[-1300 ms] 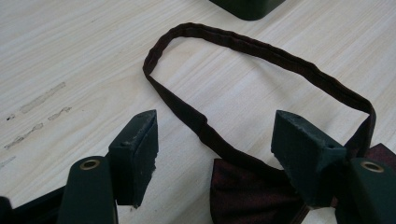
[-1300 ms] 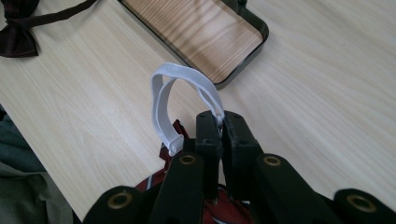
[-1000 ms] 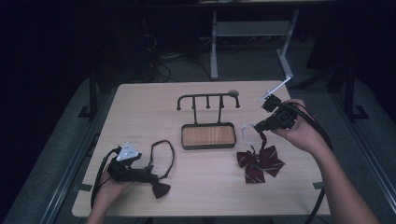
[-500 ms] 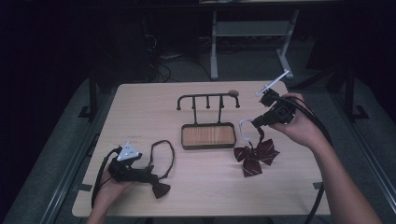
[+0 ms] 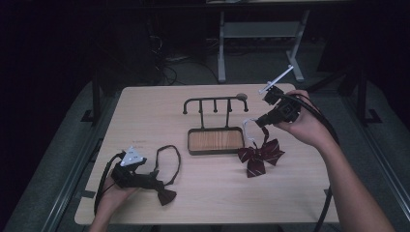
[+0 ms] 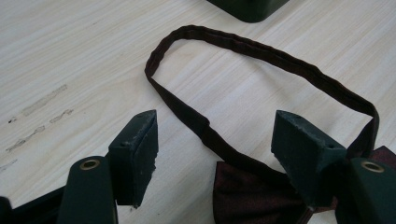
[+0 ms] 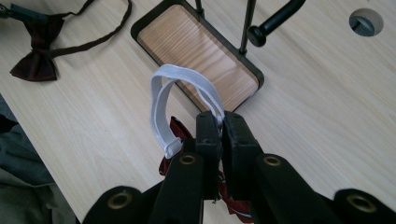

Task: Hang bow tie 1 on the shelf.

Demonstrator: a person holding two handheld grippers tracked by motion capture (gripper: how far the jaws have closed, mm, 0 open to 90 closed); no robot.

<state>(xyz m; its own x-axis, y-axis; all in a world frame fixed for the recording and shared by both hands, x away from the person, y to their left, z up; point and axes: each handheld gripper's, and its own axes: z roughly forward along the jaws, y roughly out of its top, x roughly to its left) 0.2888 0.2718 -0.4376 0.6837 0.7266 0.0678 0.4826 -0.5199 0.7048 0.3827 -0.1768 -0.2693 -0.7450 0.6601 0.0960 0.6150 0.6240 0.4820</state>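
Right tool (image 7: 219, 126) clamped on the white strap (image 7: 161, 100) of the striped bow tie (image 5: 260, 155), near the rack (image 5: 215, 104); the bow hangs below, its lower end at the tabletop (image 5: 145, 111) beside the tray (image 5: 215, 140).

Left tool (image 6: 219, 149) jaws apart, resting over the dark bow tie (image 5: 166, 195) at the near left corner, its strap (image 6: 261, 51) between the jaws, nothing pinched.

Risks:
- thin pinch on the strap: elastic could slip out, tie drops
- loop is narrow and limp, may miss a rack peg or snag on the knob
- dragging bow could catch the tray rim
- right cable could sweep the rack

Room: open tabletop right of the tray and behind the rack; dark tie sits close to the front edge.
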